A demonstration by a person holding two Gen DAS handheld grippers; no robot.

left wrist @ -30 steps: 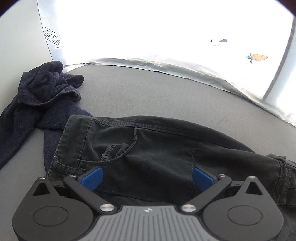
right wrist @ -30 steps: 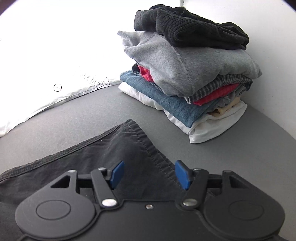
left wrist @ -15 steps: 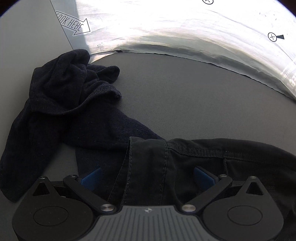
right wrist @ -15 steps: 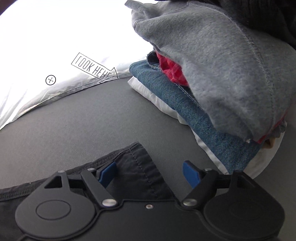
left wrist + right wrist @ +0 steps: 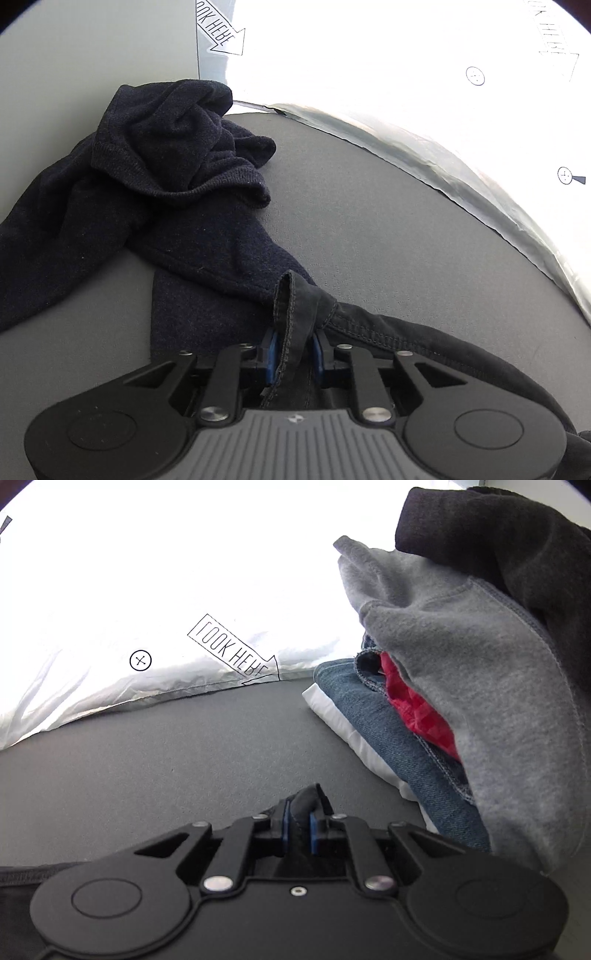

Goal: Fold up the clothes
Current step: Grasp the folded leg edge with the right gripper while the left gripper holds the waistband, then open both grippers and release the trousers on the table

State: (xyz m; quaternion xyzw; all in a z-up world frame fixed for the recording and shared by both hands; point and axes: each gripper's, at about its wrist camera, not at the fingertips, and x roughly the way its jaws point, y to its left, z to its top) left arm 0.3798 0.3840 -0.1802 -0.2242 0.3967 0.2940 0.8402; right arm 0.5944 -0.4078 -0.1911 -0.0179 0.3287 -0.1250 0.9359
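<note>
Dark charcoal trousers lie on the grey table. In the left wrist view my left gripper is closing, and its blue pads pinch a bunched corner of the trousers' hem. In the right wrist view my right gripper is closing too, its pads pressed on another bunched corner of the trousers. The rest of the garment is mostly hidden under both gripper bodies.
A crumpled navy sweater lies left of the trousers, partly under them. A stack of folded clothes stands close at the right of my right gripper. A bright white sheet rises behind the grey table.
Both grippers slid outward to the trousers' corners and went from wide open to pinched on the fabric. The folded stack came much nearer to the right gripper.
</note>
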